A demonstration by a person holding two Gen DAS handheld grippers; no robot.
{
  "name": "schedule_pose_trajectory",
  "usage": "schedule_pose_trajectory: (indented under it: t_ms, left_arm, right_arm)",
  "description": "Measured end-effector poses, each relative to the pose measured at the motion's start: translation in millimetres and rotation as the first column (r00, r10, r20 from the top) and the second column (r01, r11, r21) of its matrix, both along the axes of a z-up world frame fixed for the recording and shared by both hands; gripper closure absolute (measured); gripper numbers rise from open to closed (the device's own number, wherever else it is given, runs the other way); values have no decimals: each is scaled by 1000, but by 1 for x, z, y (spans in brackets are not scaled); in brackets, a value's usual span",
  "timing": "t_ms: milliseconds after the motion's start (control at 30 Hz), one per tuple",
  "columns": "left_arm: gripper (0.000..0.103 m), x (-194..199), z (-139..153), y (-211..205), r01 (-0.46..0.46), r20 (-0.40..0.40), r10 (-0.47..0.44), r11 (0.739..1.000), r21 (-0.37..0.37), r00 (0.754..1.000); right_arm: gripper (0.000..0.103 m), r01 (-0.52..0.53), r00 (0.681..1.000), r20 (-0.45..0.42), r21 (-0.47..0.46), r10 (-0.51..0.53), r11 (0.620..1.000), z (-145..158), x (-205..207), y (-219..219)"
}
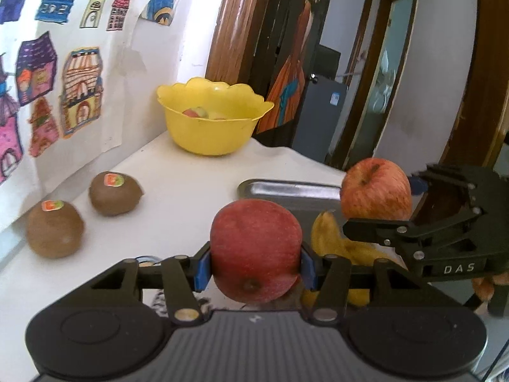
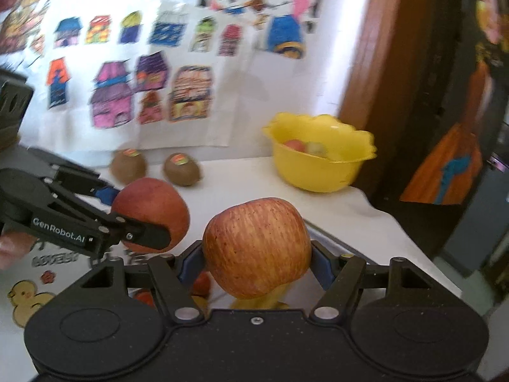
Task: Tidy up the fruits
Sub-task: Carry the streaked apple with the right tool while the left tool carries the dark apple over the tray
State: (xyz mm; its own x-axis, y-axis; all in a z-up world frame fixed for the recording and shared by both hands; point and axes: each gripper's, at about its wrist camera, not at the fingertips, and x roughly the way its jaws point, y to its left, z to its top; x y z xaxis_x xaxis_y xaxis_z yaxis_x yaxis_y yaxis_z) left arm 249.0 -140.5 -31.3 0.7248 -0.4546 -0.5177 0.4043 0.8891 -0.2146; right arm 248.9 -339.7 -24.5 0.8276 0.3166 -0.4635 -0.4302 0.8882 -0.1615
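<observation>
My left gripper (image 1: 256,265) is shut on a dark red apple (image 1: 256,250) and holds it above the table; it shows in the right wrist view (image 2: 140,222) with the same apple (image 2: 152,207). My right gripper (image 2: 256,262) is shut on a paler red-yellow apple (image 2: 256,246), seen from the left wrist view (image 1: 375,191) above a metal tray (image 1: 286,189). Bananas (image 1: 346,248) lie on the tray below. A yellow bowl (image 1: 210,127) (image 2: 321,172) at the back holds fruit. Two kiwis (image 1: 114,192) (image 1: 54,229) lie by the wall.
Children's drawings (image 2: 143,95) cover the wall behind the table. The white table (image 1: 178,197) ends at the right, with a wooden door frame (image 1: 235,22) and a dark doorway beyond. Stickers (image 2: 27,299) lie on the table at the front left.
</observation>
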Motion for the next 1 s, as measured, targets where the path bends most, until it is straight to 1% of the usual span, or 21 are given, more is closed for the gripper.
schedule_pose_trajectory:
  t_ms: [100,200,367,500,600,1000]
  left_arm:
    - [45,0,-1,-13,-4,20,5,1000,-27,1000]
    - [45,3,-2,-26,-9,41,10,999,-33,999]
    - [45,11,-4,-42,-28,51,29,999,-15,998]
    - [45,18,-7,-50,-51,45,51,999,3,998]
    - [45,23,-11,-55,-53,39,53,999,11,998]
    - [45,35,-19,-69,-37,18,36,999,39,999]
  right_arm:
    - [32,57,998,11,18,-57,998,-4,2,-18]
    - [32,96,995,8,28,-96,995,-9,6,-33]
    - [32,131,991,-9,49,-131,990,-17,12,-49]
    - [32,150,989,-12,69,-150,986,-23,15,-57]
    - [32,158,987,-29,79,-156,984,-27,20,-61]
    - [32,215,969,-138,63,-205,974,-45,41,-74]
